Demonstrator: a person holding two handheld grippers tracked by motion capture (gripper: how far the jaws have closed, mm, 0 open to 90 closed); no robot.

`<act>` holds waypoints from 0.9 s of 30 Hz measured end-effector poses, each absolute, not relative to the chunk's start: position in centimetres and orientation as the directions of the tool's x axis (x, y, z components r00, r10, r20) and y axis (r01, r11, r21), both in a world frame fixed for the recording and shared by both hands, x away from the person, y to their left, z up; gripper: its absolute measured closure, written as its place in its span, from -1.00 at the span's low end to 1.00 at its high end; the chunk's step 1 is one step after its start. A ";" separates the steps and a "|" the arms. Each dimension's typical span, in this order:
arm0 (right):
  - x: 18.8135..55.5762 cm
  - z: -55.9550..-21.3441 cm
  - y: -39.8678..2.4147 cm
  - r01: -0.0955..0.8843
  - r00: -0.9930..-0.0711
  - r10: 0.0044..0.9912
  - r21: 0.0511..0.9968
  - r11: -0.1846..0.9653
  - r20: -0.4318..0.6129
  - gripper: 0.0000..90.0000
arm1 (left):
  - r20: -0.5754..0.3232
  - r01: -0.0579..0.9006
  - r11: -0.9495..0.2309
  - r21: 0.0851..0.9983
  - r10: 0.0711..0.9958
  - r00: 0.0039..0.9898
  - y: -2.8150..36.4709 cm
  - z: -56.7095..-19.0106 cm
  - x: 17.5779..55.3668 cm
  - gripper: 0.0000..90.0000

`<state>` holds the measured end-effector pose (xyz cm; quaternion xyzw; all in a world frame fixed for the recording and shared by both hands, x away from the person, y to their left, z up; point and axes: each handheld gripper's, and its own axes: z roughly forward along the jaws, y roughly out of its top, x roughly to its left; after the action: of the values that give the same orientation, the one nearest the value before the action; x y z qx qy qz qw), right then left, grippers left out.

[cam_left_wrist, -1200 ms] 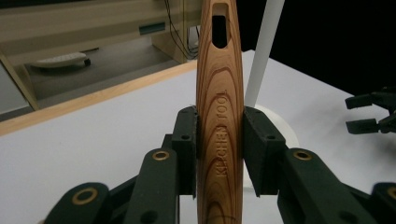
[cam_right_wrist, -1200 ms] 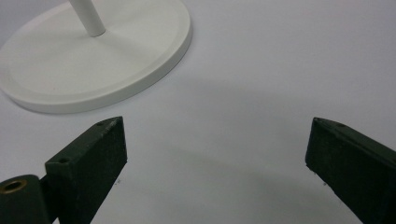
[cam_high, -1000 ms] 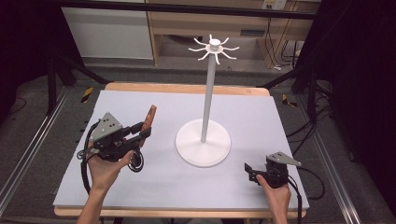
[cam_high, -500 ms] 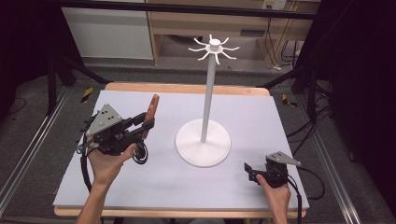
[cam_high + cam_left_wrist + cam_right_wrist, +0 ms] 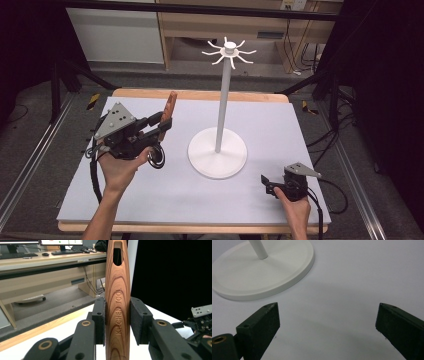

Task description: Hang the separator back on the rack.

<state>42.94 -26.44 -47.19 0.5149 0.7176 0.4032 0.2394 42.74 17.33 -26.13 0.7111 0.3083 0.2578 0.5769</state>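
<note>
A wooden kitchen tool (image 5: 169,111) with a slot near its top end stands upright in my left gripper (image 5: 161,124), which is shut on its handle above the left half of the table. In the left gripper view the tool (image 5: 117,302) fills the gap between both pads (image 5: 100,320), with "KITCHEN TOOL" engraved on it. A white stand (image 5: 225,100) with a round base and a ring of hooks at its top rises at the table's middle. My right gripper (image 5: 266,184) rests low at the front right, open, with bare table between its jaws (image 5: 327,325).
The stand's base (image 5: 262,272) lies just ahead and left of my right gripper. The grey table mat (image 5: 280,125) has a wooden edge at the back. Dark frame bars and cables run along both sides of the table. A desk with monitors (image 5: 37,255) stands beyond it.
My left hand has lifted the wooden tool higher and a little toward the stand. The right hand has stayed put.
</note>
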 end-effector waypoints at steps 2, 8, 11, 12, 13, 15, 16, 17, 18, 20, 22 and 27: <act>43.0 -47.2 -26.4 0.549 -0.355 0.932 0.824 0.143 0.075 -0.87 | 0.006 0.139 -0.137 0.981 0.734 0.679 17.2 -25.9 42.8 0.50; 42.9 -47.1 -26.5 0.545 -0.350 0.934 0.827 0.135 0.078 -0.87 | 0.014 0.125 -0.136 0.983 0.731 0.682 16.7 -25.1 43.0 0.50; 42.9 -47.1 -26.5 0.546 -0.350 0.933 0.827 0.135 0.079 -0.87 | 0.010 0.122 -0.128 0.984 0.727 0.686 16.3 -24.6 43.1 0.50; 42.9 -47.2 -26.4 0.545 -0.352 0.933 0.827 0.139 0.076 -0.87 | 0.009 0.120 -0.127 0.985 0.723 0.691 16.2 -24.4 43.1 0.50; 42.9 -47.2 -26.4 0.545 -0.352 0.933 0.827 0.139 0.076 -0.87 | 0.005 0.118 -0.120 0.986 0.721 0.693 16.0 -24.2 43.1 0.50; 42.9 -47.2 -26.4 0.546 -0.353 0.932 0.826 0.140 0.076 -0.87 | 0.014 0.110 -0.126 0.986 0.718 0.696 15.7 -23.9 43.2 0.50; 42.9 -47.2 -26.4 0.546 -0.353 0.932 0.826 0.140 0.076 -0.87 | 0.018 0.105 -0.128 0.986 0.717 0.697 15.5 -23.7 43.2 0.50; 42.9 -47.2 -26.5 0.544 -0.353 0.933 0.827 0.140 0.074 -0.87 | 0.020 0.101 -0.127 0.987 0.714 0.700 15.2 -23.4 43.3 0.50; 42.9 -47.2 -26.5 0.544 -0.354 0.932 0.828 0.140 0.074 -0.87 | 0.019 0.099 -0.124 0.987 0.713 0.701 15.1 -23.3 43.3 0.50; 42.9 -47.2 -26.5 0.545 -0.353 0.932 0.827 0.138 0.077 -0.87 | 0.024 0.095 -0.126 0.988 0.712 0.702 14.8 -23.0 43.4 0.50; 42.9 -47.2 -26.5 0.544 -0.354 0.932 0.828 0.139 0.076 -0.87 | 0.026 0.091 -0.126 0.988 0.711 0.703 14.6 -22.7 43.4 0.50; 42.9 -47.2 -26.5 0.544 -0.355 0.932 0.828 0.138 0.078 -0.87 | 0.031 0.078 -0.121 0.990 0.710 0.704 14.1 -22.2 43.6 0.50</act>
<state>42.95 -26.47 -47.18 0.5153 0.7157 0.4066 0.2385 43.58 14.13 -22.19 0.7009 0.2809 0.2631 0.6006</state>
